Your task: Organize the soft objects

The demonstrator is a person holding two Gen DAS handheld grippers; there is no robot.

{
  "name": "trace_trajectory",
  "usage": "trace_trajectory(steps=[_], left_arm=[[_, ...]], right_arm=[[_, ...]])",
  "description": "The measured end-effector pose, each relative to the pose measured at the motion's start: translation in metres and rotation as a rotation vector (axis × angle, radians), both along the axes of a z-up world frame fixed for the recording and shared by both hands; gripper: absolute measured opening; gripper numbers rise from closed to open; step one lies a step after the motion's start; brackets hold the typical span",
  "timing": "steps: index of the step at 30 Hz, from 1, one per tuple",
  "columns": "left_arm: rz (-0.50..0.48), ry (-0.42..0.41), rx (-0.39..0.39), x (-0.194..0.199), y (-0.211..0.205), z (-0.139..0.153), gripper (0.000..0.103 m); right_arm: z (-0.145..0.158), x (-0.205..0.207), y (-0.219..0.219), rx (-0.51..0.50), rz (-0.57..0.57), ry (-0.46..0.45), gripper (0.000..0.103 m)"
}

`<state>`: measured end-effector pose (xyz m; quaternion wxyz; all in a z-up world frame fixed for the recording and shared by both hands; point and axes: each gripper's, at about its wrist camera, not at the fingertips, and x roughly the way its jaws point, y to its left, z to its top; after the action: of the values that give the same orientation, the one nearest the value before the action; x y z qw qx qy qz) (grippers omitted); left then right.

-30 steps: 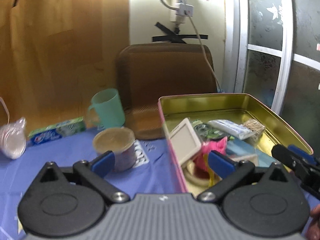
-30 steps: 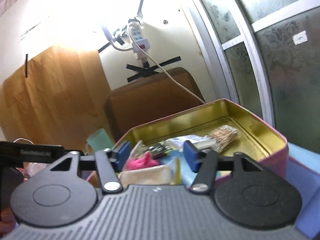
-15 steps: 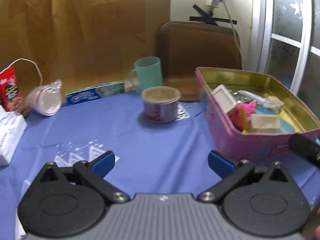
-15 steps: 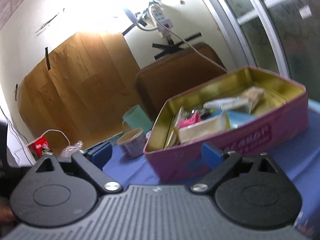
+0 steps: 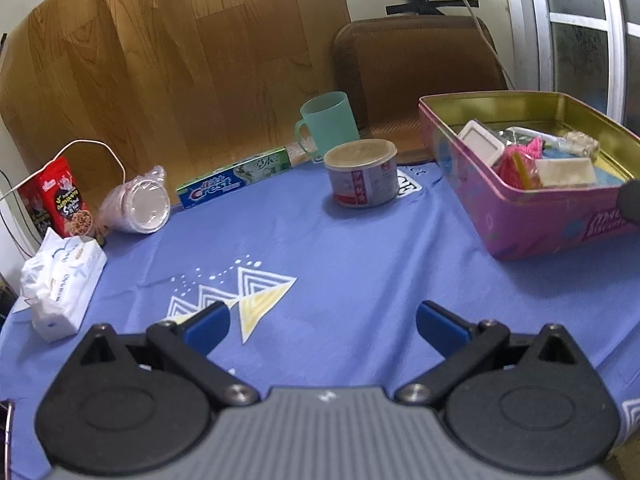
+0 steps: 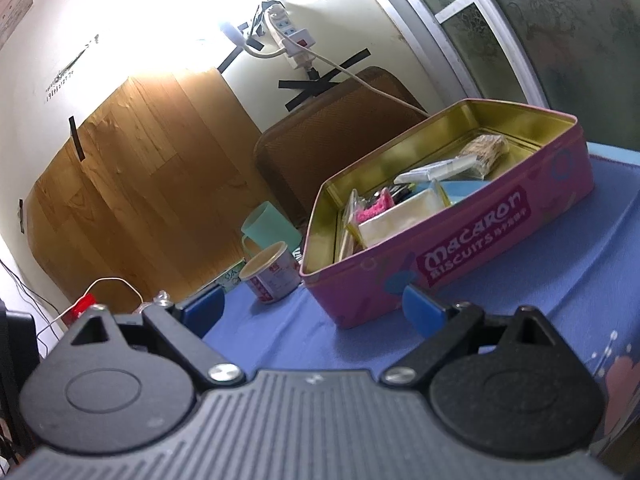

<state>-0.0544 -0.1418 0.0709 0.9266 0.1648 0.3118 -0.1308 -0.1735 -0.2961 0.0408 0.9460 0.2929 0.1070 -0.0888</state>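
A pink biscuit tin (image 5: 516, 236) stands at the right of the blue tablecloth; it also shows in the right wrist view (image 6: 472, 248). It holds a cream sponge (image 5: 564, 172), a pink fuzzy item (image 5: 520, 156), a white square case (image 5: 480, 144) and several small packets. A white tissue pack (image 5: 60, 280) lies at the left edge. My left gripper (image 5: 322, 324) is open and empty above the cloth, well short of the tin. My right gripper (image 6: 310, 308) is open and empty, just in front of the tin's near corner.
A round can (image 5: 362, 178), a teal mug (image 5: 328, 124), a toothpaste box (image 5: 236, 178), a bagged stack of cups (image 5: 138, 206) and red snack packs (image 5: 58, 204) stand along the back. A brown tray (image 5: 416, 72) leans on the wall.
Both grippers have pulled back and away from the tin. The right gripper's jaws have opened wider. The sponge now lies in the tin, and more of the table is in view.
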Motion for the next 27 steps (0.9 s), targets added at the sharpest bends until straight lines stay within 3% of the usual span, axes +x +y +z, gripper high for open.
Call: trace_trajectory(steps=[16, 27], left_arm=[[0.020, 0.046, -0.062, 0.001, 0.015, 0.004, 0.103], [0.042, 0.018, -0.090, 0.001, 0.025, 0.015, 0.103]], right_arm=[[0.003, -0.002, 0.009, -0.006, -0.005, -0.017, 0.098], [0.008, -0.003, 0.018, -0.027, -0.021, -0.035, 0.098]])
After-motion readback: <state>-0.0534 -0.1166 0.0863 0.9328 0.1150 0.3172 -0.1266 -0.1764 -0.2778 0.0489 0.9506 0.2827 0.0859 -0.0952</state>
